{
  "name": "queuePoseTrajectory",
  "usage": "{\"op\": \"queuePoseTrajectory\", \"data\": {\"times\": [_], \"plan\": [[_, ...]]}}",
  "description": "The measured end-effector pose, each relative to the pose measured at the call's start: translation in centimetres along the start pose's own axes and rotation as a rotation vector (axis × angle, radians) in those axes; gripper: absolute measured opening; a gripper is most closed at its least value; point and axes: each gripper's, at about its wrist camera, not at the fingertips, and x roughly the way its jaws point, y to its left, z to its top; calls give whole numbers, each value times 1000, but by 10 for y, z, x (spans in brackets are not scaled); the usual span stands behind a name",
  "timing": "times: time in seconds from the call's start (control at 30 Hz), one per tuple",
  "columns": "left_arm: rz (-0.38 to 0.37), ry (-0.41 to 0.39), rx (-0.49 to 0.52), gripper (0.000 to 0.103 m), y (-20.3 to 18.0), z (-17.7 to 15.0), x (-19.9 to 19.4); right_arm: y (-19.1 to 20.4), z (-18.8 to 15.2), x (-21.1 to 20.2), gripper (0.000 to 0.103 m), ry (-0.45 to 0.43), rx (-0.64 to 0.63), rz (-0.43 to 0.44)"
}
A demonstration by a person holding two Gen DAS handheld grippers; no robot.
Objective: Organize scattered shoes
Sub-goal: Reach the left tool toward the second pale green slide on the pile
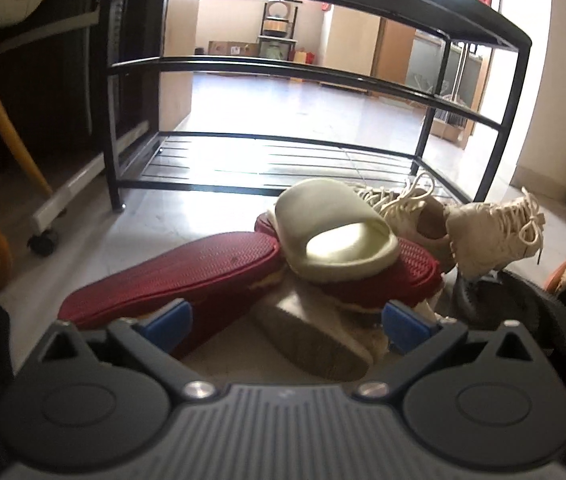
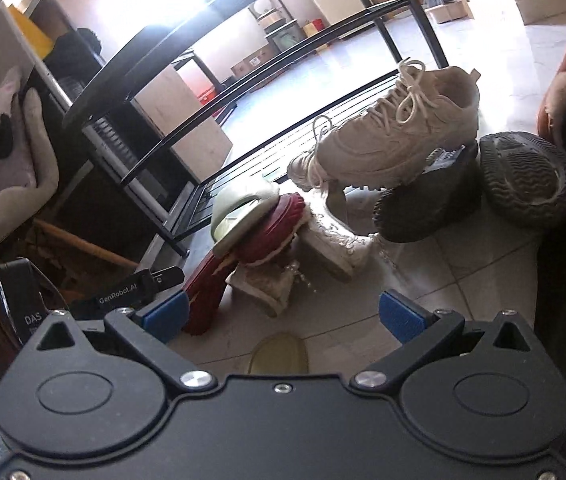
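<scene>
Left tongs (image 1: 287, 322) gape just before piled shoes (image 1: 323, 248) on floor.

The pale green slide sandal (image 1: 335, 232) lies on dark red slipper soles (image 1: 171, 276) with a fine zigzag tread. The lace-up sneaker (image 2: 399, 128) is cream-white. Near right, the black soles (image 2: 531, 176) show wavy ridges. The shoe rack (image 1: 323, 68) is black; gripper pads (image 1: 171, 318) are blue.
</scene>
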Motion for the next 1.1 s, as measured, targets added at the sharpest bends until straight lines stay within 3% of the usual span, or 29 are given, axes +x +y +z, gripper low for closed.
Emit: {"op": "queuePoseTrajectory", "data": {"times": [0.17, 0.37, 0.73, 1.1], "plan": [[34, 19, -25, 102, -4, 6, 9, -6, 2, 3, 103, -9, 4, -7], [58, -16, 51, 102, -14, 10, 13, -12, 0, 10, 103, 1, 17, -1], [14, -15, 58, 102, -26, 21, 36, -23, 0, 20, 103, 16, 53, -3], [-109, -87, 100, 101, -42, 39, 66, -31, -2, 37, 103, 42, 77, 20]]}}
